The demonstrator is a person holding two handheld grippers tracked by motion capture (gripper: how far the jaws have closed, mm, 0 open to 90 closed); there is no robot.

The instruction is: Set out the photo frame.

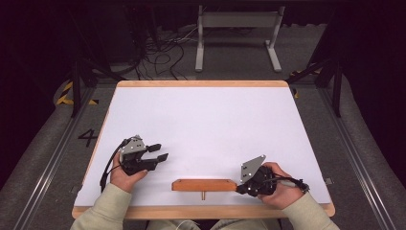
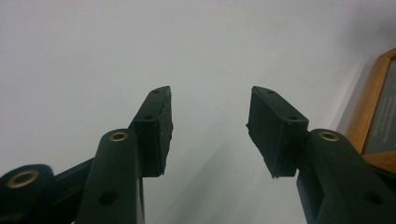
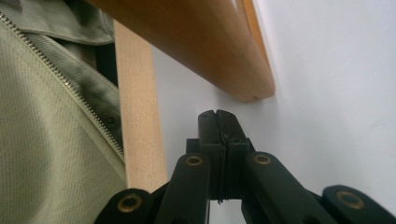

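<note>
A brown wooden block with a small peg under it lies on the white table near the front edge. In the right gripper view the block runs across the top. My right gripper lies at the block's right end with its jaws shut and nothing between them. Its tip sits just short of the block's rounded end. Over at the front left, my left gripper rests in a hand and points right. It stands open over bare white table, holding nothing.
The table's wooden front rim and a person's olive zipped jacket lie close behind the right gripper. A wooden rim strip shows at the right of the left gripper view. Beyond the table stand a grey metal frame and floor cables.
</note>
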